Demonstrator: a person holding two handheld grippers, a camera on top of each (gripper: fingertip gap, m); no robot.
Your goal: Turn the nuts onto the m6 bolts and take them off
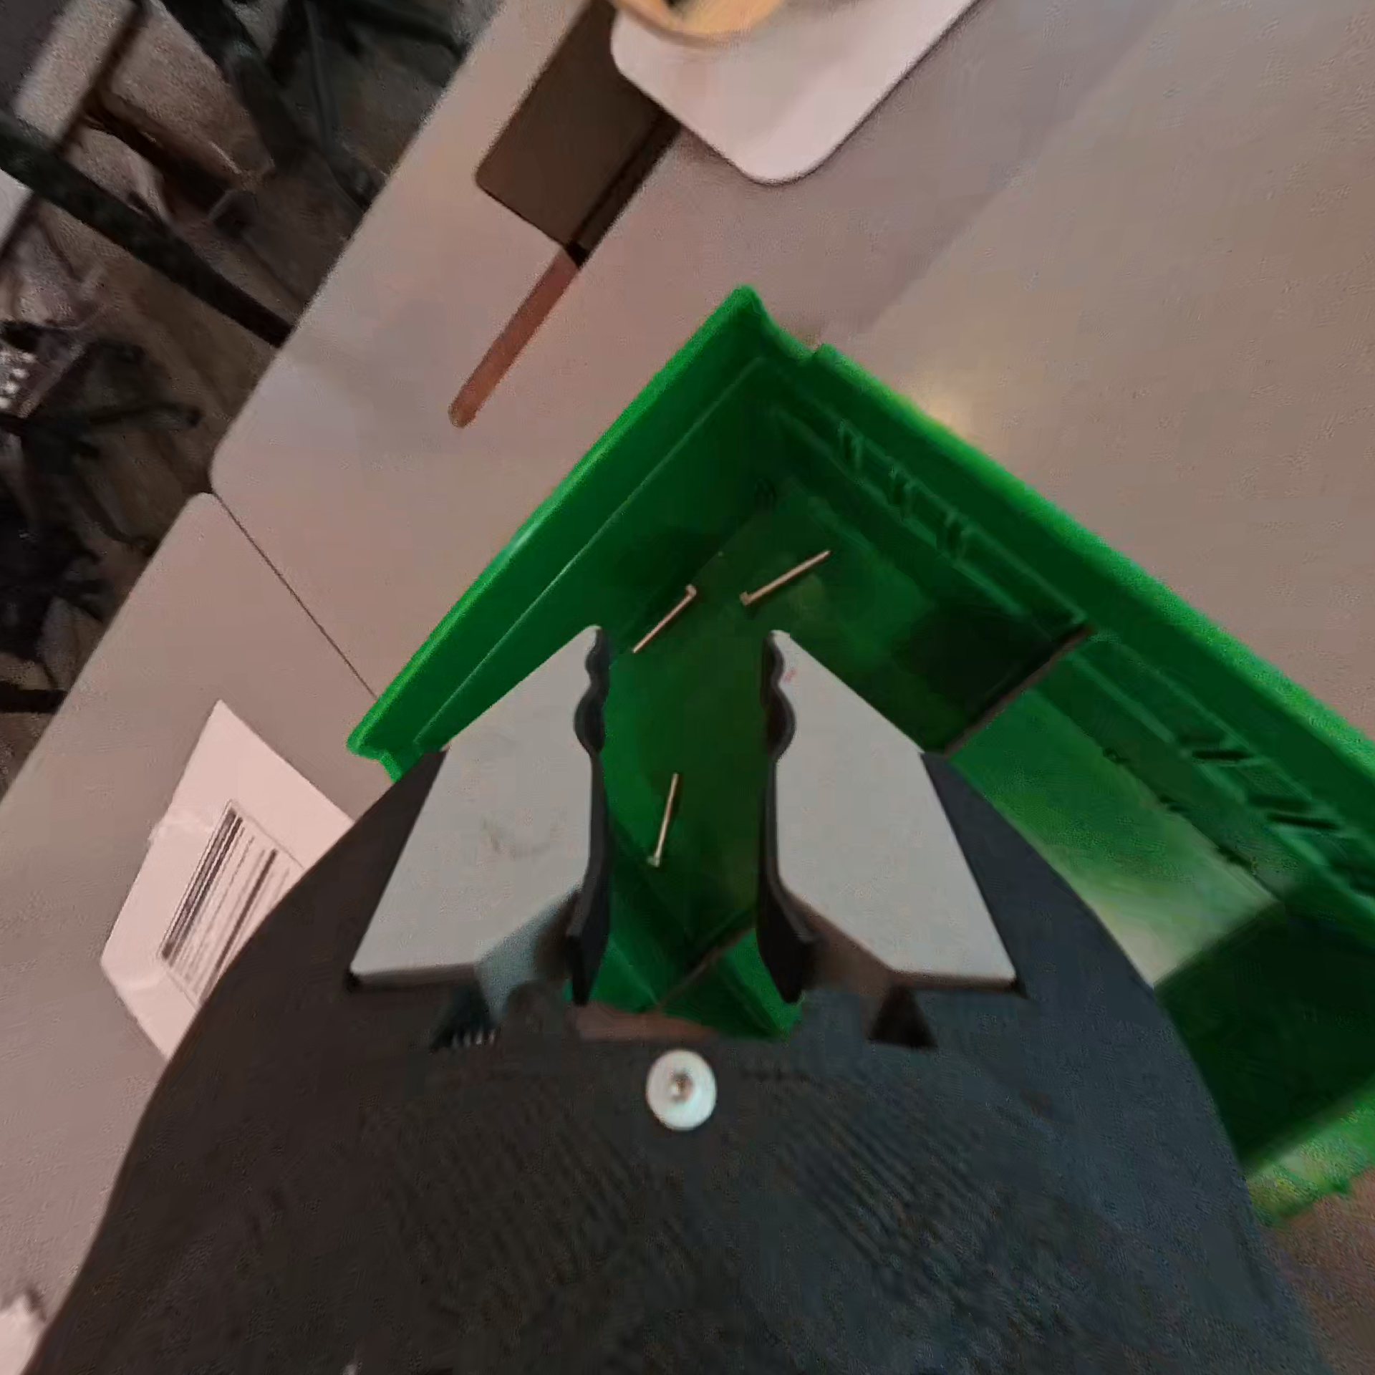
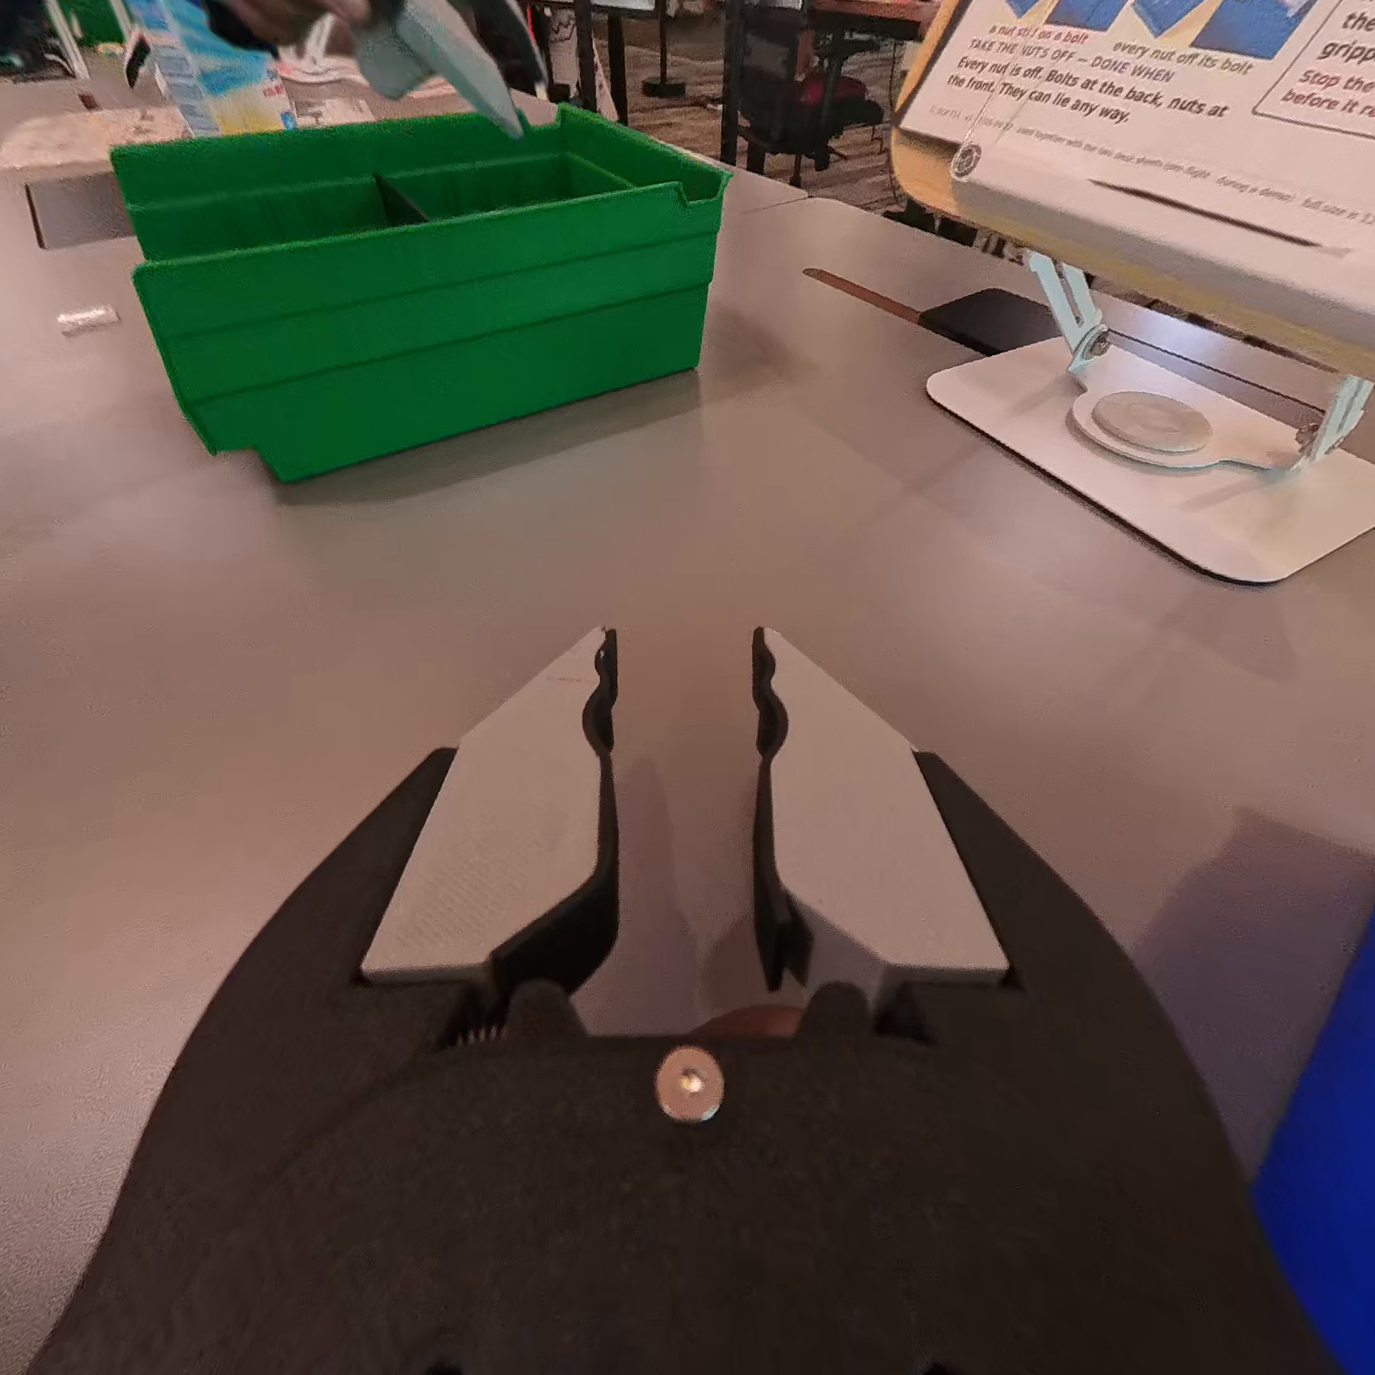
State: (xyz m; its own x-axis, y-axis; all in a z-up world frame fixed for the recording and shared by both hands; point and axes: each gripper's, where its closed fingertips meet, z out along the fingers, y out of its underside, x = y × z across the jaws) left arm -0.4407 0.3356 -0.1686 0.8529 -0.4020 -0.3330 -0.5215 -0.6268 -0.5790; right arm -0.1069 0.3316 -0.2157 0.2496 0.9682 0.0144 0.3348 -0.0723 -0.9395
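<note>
A green divided bin (image 1: 595, 476) sits on the grey table. In the left wrist view three thin metal bolts lie on its floor: one (image 1: 664, 818) between my fingers, two more (image 1: 664, 619) (image 1: 786, 577) near the far corner. My left gripper (image 1: 686, 640) is open and empty, hovering above this compartment. No nuts are visible. In the right wrist view the bin (image 2: 424, 342) stands at the far left, and the left gripper (image 2: 454, 67) points down into its back. My right gripper (image 2: 684, 640) is open and empty, low over bare table, well short of the bin.
A white stand (image 2: 1161, 476) holding an instruction sheet (image 2: 1161, 97) stands at the right. A dark slot with a brown strip (image 2: 930, 312) lies beside it. A small metal piece (image 2: 88, 320) lies left of the bin. A white labelled paper (image 1: 216, 870) lies on the table. Some 35 centimeters of space lies between my two pairs of fingers.
</note>
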